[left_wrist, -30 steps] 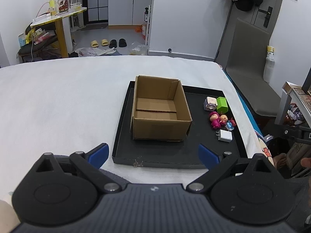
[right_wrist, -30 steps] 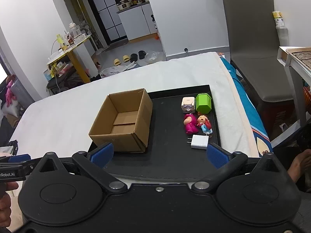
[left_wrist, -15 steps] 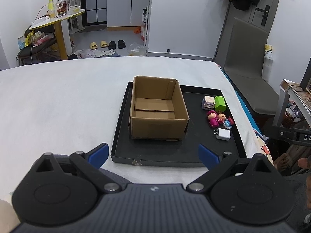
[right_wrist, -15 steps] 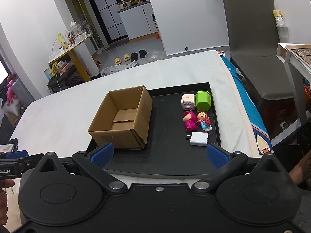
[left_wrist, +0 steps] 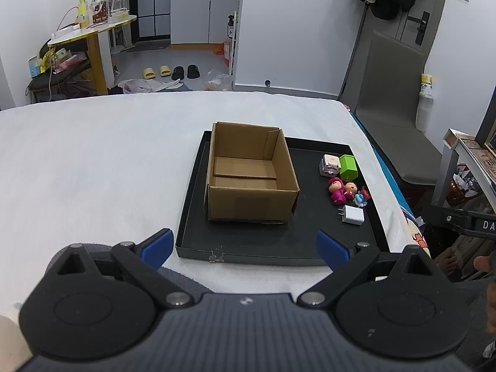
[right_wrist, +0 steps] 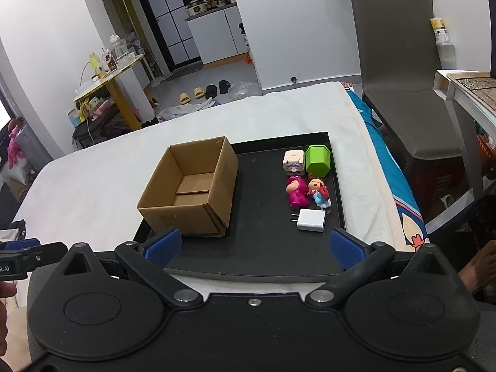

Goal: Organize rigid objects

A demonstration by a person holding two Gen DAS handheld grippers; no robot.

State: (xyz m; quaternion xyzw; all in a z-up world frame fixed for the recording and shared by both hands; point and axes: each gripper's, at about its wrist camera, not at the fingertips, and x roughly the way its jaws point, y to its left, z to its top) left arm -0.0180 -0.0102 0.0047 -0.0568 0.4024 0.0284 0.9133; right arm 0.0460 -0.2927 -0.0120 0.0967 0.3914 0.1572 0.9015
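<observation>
We saw a shallow black tray (left_wrist: 192, 214) lying on a white, soft-looking bed (left_wrist: 93, 161). On its left half stood an open cardboard box (left_wrist: 251, 204), plain brown, square-cornered, with nothing inside but its folded bottom flaps. To the right of the box lay the small hard pieces, close together: a pale boxy toy (right_wrist: 293, 159) touching a green faceted block (right_wrist: 317, 161), nearer us a magenta figurine (right_wrist: 294, 192) beside a small doll in red and blue (right_wrist: 319, 190), and nearest a smooth white plug charger (right_wrist: 311, 220) with its two prongs pointing toward the box (all five glossy, like plastic). Our left tool (left_wrist: 245, 248) was spread wide and held nothing, its blue textured pads over the tray's near edge. Our right tool (right_wrist: 254, 246) was likewise wide apart and empty, just short of the charger.
</observation>
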